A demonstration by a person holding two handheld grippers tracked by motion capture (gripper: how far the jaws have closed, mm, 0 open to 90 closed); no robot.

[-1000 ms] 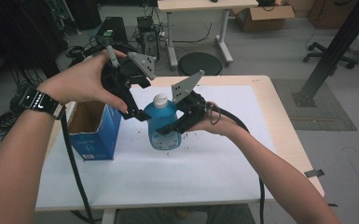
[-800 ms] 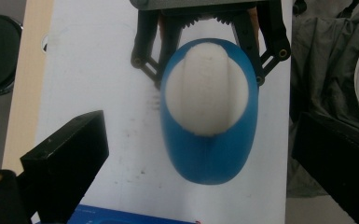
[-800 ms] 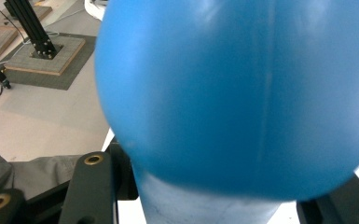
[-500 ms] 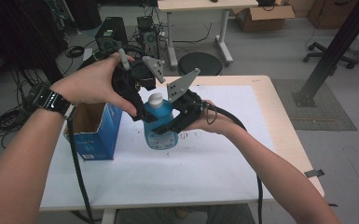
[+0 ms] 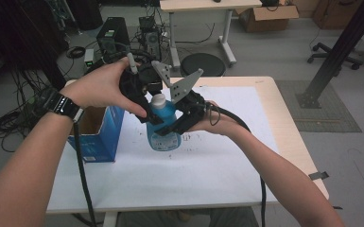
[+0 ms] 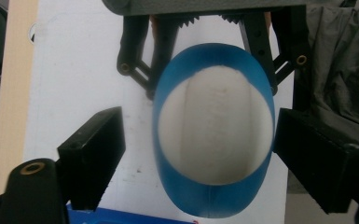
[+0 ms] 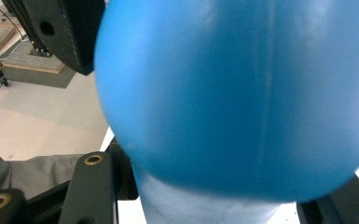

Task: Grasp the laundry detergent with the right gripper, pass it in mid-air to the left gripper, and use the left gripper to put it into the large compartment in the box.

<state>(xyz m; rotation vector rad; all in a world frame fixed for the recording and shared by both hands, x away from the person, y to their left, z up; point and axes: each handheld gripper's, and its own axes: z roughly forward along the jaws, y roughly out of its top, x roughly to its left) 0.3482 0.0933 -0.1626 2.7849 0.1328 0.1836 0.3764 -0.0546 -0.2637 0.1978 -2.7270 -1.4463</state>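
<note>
Two grippers on one blue bottle [image 5: 163, 124], held upright just above the white surface [image 5: 208, 161] beside the blue box [image 5: 97, 135]. Right gripper [image 5: 170, 126] clenched on the bottle body. Left gripper [image 6: 198, 140] over the white cap [image 6: 216, 123], jaws spread either side, not yet touching. Advice: centre on cap, close squarely, twist while right keeps body from rotating.

The bottle [image 5: 163, 124] looks smooth, glossy blue plastic; its cap [image 6: 216, 125] matt white; the box [image 5: 97, 137] printed cardboard; the desk [image 5: 283, 118] pale wood.
</note>
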